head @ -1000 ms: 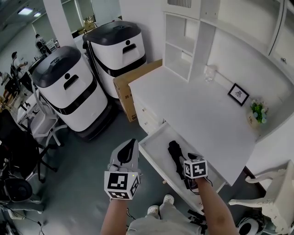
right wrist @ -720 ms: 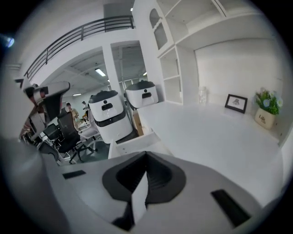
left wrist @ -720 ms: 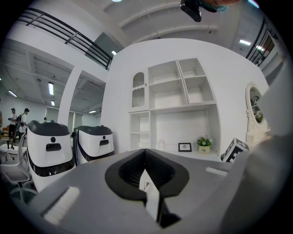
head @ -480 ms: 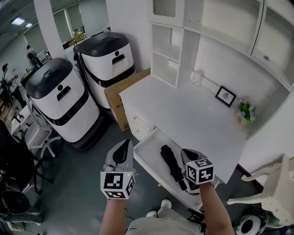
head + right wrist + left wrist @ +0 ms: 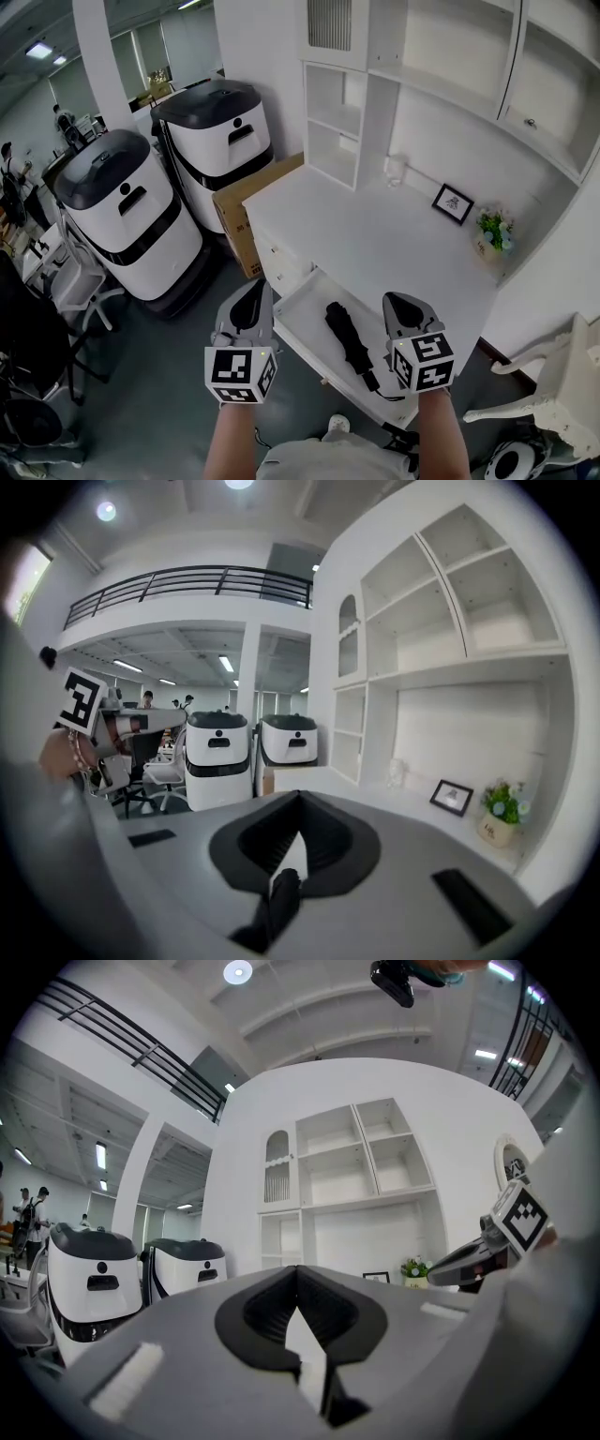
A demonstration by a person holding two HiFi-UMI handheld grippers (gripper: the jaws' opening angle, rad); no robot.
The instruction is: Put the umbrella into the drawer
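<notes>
The black folded umbrella [image 5: 345,334] lies on its own inside the open white drawer [image 5: 298,317] under the desk top. My right gripper [image 5: 397,302] hovers above the drawer's right end, beside the umbrella and apart from it, jaws shut with nothing in them. In the right gripper view the jaws [image 5: 298,797] meet at the tip, and a dark strip of the umbrella [image 5: 280,897] shows through the slot behind them. My left gripper [image 5: 255,287] hangs just left of the drawer's front corner, its jaws [image 5: 298,1269] shut and empty.
Two white machines with black lids [image 5: 120,214] [image 5: 225,127] stand on the floor at left, a cardboard box [image 5: 246,199] beside the desk [image 5: 375,239]. On the desk are a picture frame [image 5: 454,203], a flower pot [image 5: 492,232] and a glass [image 5: 397,171]. A white chair [image 5: 553,394] is at right.
My right gripper has lifted up from the umbrella's handle end in the drawer, leaving the umbrella lying there. My left gripper has risen a little.
</notes>
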